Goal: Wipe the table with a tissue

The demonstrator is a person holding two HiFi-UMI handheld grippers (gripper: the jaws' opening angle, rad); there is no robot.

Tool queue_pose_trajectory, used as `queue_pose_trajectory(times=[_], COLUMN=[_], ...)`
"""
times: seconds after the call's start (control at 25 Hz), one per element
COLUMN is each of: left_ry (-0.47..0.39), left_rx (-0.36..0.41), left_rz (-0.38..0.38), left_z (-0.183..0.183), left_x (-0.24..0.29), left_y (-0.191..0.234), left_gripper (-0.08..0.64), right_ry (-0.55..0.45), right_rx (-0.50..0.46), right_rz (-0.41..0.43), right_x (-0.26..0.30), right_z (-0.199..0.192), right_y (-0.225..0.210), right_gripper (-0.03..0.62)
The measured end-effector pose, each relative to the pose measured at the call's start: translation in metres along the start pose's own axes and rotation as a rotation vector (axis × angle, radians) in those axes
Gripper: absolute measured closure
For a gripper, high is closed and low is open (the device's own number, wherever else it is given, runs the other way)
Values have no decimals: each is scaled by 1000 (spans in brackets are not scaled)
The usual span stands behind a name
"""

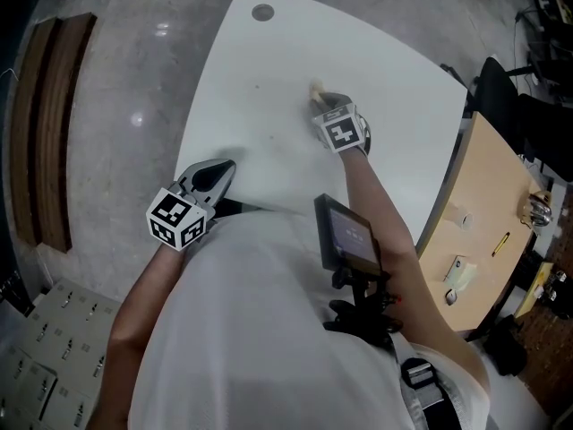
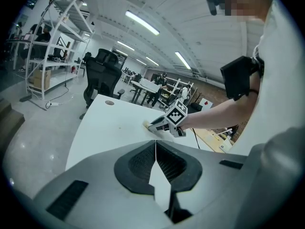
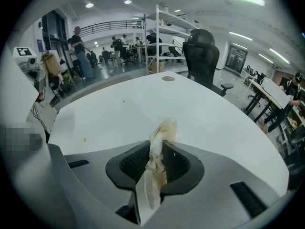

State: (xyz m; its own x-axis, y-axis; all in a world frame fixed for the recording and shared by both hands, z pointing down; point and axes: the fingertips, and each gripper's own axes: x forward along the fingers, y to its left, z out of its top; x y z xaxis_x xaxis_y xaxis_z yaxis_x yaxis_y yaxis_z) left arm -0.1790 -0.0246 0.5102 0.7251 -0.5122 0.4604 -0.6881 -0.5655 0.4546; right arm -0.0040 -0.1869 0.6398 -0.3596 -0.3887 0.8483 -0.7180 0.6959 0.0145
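— White shirt fabric (image 1: pixel 269 330) filled the bottom of the head view, nearest the lens, with a dark screen device (image 1: pixel 347 236) mounted at the chest. What lay beyond it?

— Both arms reached out over the white tabletop (image 1: pixel 269 79). The left claw (image 1: pixel 219 174) sat at the near left corner. The right claw (image 1: pixel 317 97) was further out, near the middle, with the tissue (image 1: pixel 315 88) at its tip, low against the surface. A round grey grommet (image 1: pixel 262 12) was set into the far end.

— And the left gripper view?

— It showed the left claw's two jaws pressed flat together along a thin seam, with nothing between them. Past them, across the tabletop, the right claw pointed down and away, and the pale tissue at its tip appeared to meet the surface.

— Did the right gripper view agree?

— Yes. The right claw's jaws were clamped on the tissue. It was a crumpled strip, white with yellow-brown staining, running up between the jaws and poking out beyond their tips. Ahead of it the tabletop carried a few small brownish specks (image 3: pixel 86 139) on the left side. The grommet showed near the far edge, and a black office chair (image 3: pixel 202 56) stood just behind that edge.
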Motion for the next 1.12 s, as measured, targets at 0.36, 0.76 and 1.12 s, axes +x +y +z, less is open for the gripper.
queue_pose_trajectory(times=[0.36,0.76,1.12], left_ry=[-10,-56,-98], left_rx=[15,15,-25], left_rz=[-40,-52,-74], left_z=[4,10,3], left_x=[5,0,-11], left_y=[-7,0,11], left_gripper=[552,552,552], right_ry=[65,-176,-244], right_rx=[-95,350,458], right_rz=[265,352,338], right_x=[-10,-44,-54], right_z=[-6,20,50], right_y=[47,36,43], right_gripper=[509,509,509])
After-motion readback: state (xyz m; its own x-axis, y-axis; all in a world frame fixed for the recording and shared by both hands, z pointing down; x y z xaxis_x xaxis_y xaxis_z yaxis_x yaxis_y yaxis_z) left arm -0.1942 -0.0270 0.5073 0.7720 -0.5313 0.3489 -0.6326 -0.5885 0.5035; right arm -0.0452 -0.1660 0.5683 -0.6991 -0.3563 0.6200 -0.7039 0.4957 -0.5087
